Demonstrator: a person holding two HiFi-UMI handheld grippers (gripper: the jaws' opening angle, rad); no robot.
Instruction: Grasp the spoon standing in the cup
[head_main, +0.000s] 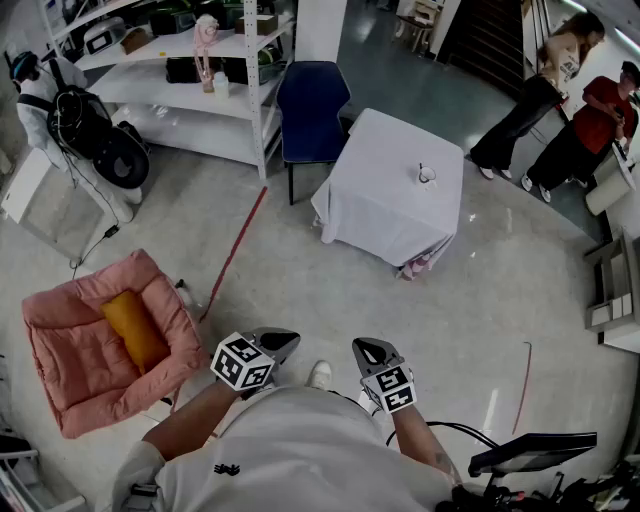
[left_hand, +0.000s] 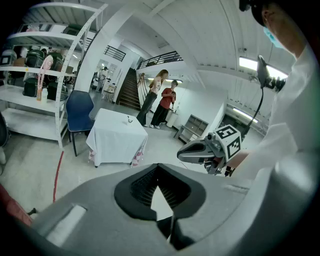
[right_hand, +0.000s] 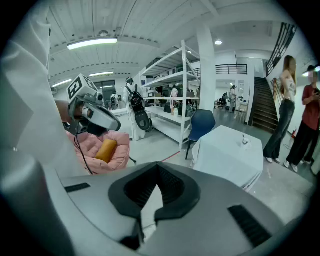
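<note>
Pink seat (head_main: 60, 370): on the floor at your left, with an orange cushion (head_main: 135, 330) in it.
Left tongs (head_main: 283, 340): held low near your body, closed tight on nothing.
Right tongs (head_main: 368, 350): just beside the left, likewise closed and empty.
Surface (head_main: 385, 215): white-clothed, well ahead of your tongs.
Cup (head_main: 428, 177): toward the surface's far side, spoon (head_main: 422, 168) standing in it, untouched.

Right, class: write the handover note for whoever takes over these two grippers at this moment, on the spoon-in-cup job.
Left gripper: fingers together, empty, held close to the body.
Right gripper: the same.
Cup with the spoon standing in it: on the white-clothed table, across the floor ahead.
Done: nothing, spoon untouched.
Left: probably walk to the table, open one gripper, close it on the spoon.
</note>
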